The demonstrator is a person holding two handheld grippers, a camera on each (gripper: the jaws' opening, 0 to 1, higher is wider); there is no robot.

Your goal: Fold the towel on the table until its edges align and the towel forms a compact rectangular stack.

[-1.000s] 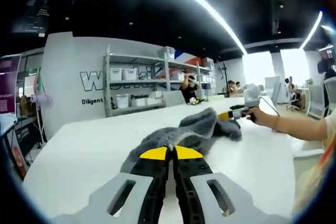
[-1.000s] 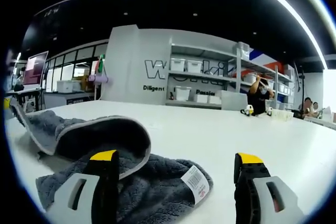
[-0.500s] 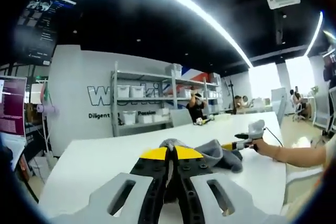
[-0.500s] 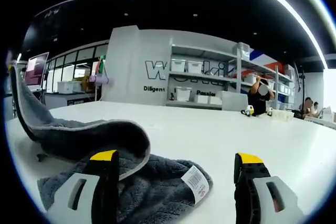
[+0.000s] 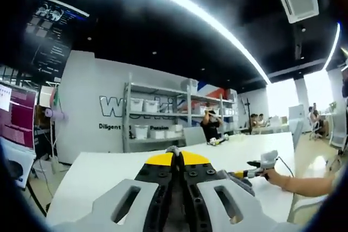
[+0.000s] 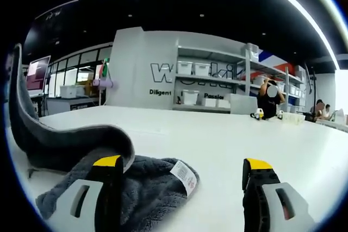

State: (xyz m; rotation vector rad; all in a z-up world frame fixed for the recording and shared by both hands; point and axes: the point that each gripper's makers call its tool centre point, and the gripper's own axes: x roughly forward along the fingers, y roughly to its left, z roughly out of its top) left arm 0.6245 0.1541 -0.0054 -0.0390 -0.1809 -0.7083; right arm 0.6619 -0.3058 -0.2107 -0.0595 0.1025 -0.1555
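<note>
The grey towel [image 6: 76, 148] lies bunched on the white table [image 6: 228, 134], in front of the left jaw of my open right gripper [image 6: 182, 164], whose jaws hold nothing. One edge of the towel rises steeply up the left side of the right gripper view. Its white label [image 6: 184, 175] lies between the jaws. In the left gripper view my left gripper [image 5: 173, 158] is shut on a pinch of towel, well above the table. The towel [image 5: 238, 181] hangs down behind its jaws. The right gripper [image 5: 242, 174] comes in low from the right, held by a hand [image 5: 278, 178].
Behind the table [image 5: 98, 177] stands a shelf rack [image 6: 217, 88] with white bins against a grey lettered wall. A person stands by the far end of the table [image 6: 270, 101]. Desks and screens line the left side [image 5: 19, 129].
My left gripper has risen with the towel edge shut in it, so its view now looks higher. The lifted edge stands steeper, and the label has slid left. The right gripper has stayed put.
</note>
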